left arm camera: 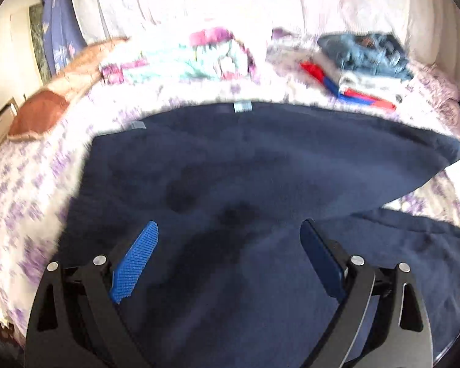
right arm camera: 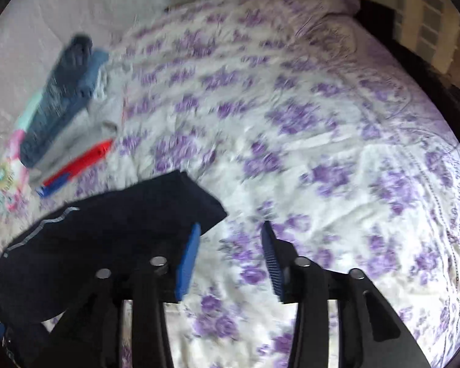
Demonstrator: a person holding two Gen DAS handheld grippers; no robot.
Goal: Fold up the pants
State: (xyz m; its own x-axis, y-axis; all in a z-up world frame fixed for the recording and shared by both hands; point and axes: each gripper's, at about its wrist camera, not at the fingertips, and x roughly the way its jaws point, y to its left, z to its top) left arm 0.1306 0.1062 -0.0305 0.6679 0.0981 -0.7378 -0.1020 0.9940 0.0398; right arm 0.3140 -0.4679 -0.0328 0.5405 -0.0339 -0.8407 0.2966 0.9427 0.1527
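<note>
Navy fleece pants: spread on the near part of the purple-flowered white bedspread, one section lapped over another at right; partly folded at most, by my read.
Left gripper: jaws wide apart, empty, over the dark cloth.
Right gripper: jaws apart, empty, over bare bedspread just right of the pants' corner.
Left to do: further folds, smoothing.
Surroundings: folded denim-topped clothes stack far right; pastel pink-and-teal garments far centre; well apart, nothing obstructs.

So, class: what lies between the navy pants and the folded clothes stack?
Only bare floral bedspread separates pants from stack, seen in the left wrist view.
</note>
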